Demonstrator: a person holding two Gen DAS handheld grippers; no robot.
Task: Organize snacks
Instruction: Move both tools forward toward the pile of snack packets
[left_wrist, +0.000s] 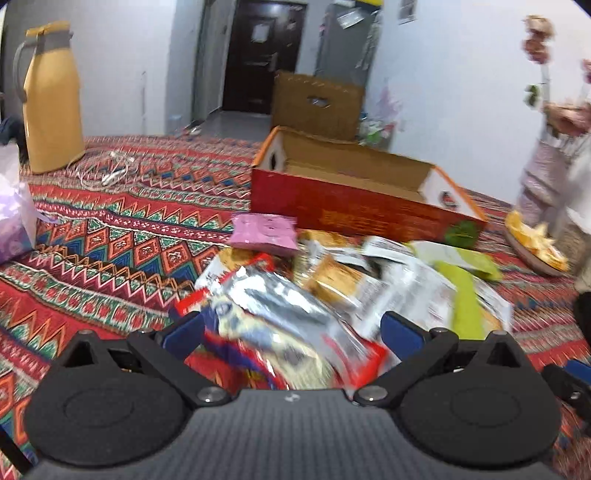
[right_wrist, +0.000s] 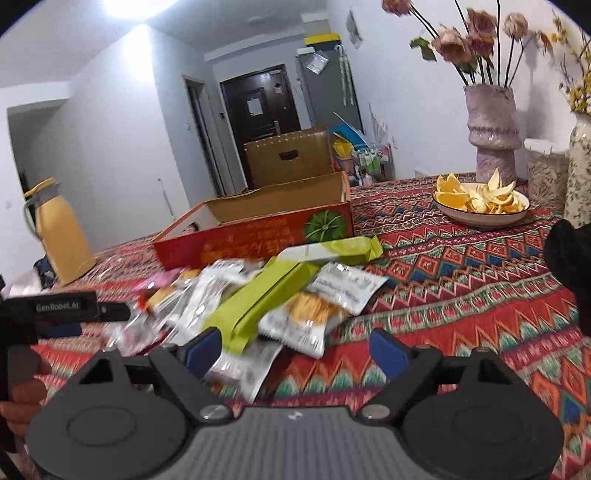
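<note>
A table (right_wrist: 461, 258) under a bright zigzag-patterned cloth carries everything: a heap of snack packets (right_wrist: 258, 295) in front, the open red cardboard box (right_wrist: 258, 236) just behind, a yellow jug (right_wrist: 61, 236) far left, a bowl of orange peel (right_wrist: 480, 206) right, vases (right_wrist: 489, 133) beyond.

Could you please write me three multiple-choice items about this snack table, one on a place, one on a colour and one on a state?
1. Where does the snack pile lie?
A. inside the red box
B. on the tablecloth in front of the red box
C. in the bowl

2. What colour is the jug?
A. yellow
B. blue
C. black

3. How is the red box?
A. taped shut
B. crushed flat
C. open at the top

Answers:
1 B: the packets rest on the tablecloth, nearer the camera than the box.
2 A: its body is yellow, with a grey handle.
3 C: its bare cardboard inside shows from above.
</note>
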